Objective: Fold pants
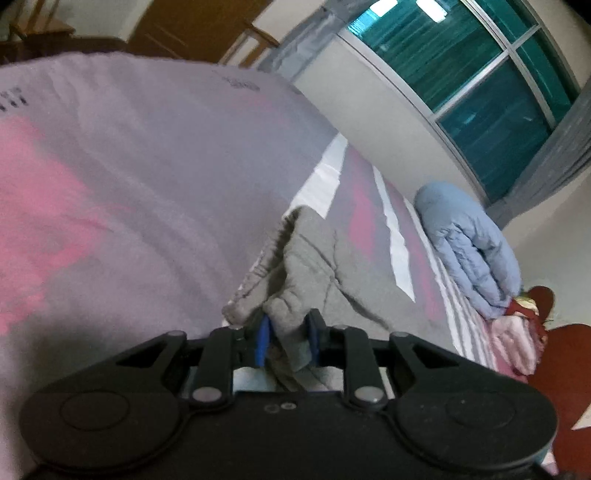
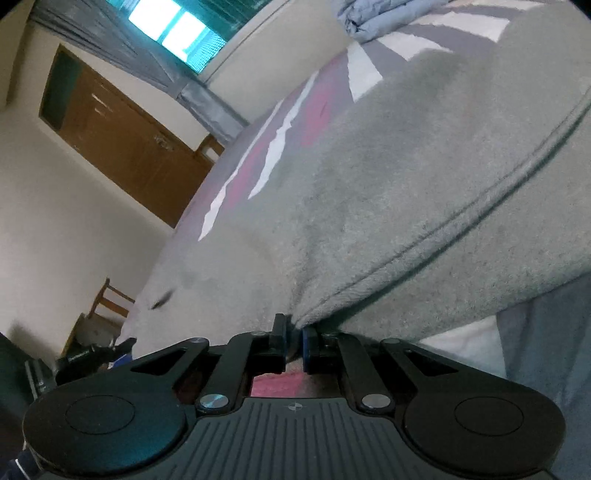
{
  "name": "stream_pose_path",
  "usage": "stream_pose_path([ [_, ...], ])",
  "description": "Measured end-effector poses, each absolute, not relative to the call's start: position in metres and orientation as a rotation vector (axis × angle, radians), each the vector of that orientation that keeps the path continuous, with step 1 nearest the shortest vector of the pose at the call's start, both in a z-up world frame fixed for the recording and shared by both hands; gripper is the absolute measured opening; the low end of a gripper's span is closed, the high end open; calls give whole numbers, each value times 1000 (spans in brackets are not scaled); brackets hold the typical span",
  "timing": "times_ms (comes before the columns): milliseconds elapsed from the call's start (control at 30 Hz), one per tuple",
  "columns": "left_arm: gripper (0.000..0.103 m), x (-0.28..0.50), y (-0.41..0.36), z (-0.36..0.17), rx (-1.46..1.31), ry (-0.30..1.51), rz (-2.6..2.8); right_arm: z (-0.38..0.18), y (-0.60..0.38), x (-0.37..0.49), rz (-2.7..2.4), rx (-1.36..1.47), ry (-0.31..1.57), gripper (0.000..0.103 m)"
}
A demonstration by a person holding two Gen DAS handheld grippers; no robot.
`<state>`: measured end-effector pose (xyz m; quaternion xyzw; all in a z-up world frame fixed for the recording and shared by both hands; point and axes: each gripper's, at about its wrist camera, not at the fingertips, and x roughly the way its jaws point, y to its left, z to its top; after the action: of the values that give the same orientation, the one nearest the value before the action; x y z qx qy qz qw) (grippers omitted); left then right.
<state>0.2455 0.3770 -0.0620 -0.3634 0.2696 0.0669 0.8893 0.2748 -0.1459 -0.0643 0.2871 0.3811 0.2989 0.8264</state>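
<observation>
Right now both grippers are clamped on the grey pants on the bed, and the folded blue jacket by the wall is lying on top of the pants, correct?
Not quite. The left gripper and right gripper do grip the grey pants, but the left wrist view shows the folded blue jacket lying apart from them on the bed, by the wall.

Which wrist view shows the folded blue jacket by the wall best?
The left wrist view: the blue jacket is whole there, lying on the bed against the wall. The right wrist view catches only its lower edge at the top of the frame.
</observation>
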Motion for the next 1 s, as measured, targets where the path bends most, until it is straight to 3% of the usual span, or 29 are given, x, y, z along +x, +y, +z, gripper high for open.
stream_pose_path([
  [67, 16, 231, 369, -52, -724, 523, 219, -53, -159, 266, 643, 598, 765, 28],
  [100, 16, 224, 364, -48, -718, 503, 241, -49, -171, 261, 635, 592, 746, 30],
  [333, 20, 215, 283, -41, -668, 517, 243, -44, -258, 266, 464, 674, 678, 30],
  [467, 30, 230, 234, -48, -627, 557, 246, -55, -308, 283, 351, 821, 696, 30],
  [533, 54, 236, 221, -56, -607, 576, 257, -63, -325, 292, 313, 878, 705, 31],
  [600, 66, 244, 212, -63, -565, 579, 284, -71, -337, 299, 295, 910, 719, 34],
  [833, 84, 241, 203, -76, -493, 558, 260, -77, -360, 325, 317, 975, 712, 35],
  [1000, 88, 242, 185, -87, -416, 543, 260, -82, -358, 348, 322, 996, 715, 34],
])
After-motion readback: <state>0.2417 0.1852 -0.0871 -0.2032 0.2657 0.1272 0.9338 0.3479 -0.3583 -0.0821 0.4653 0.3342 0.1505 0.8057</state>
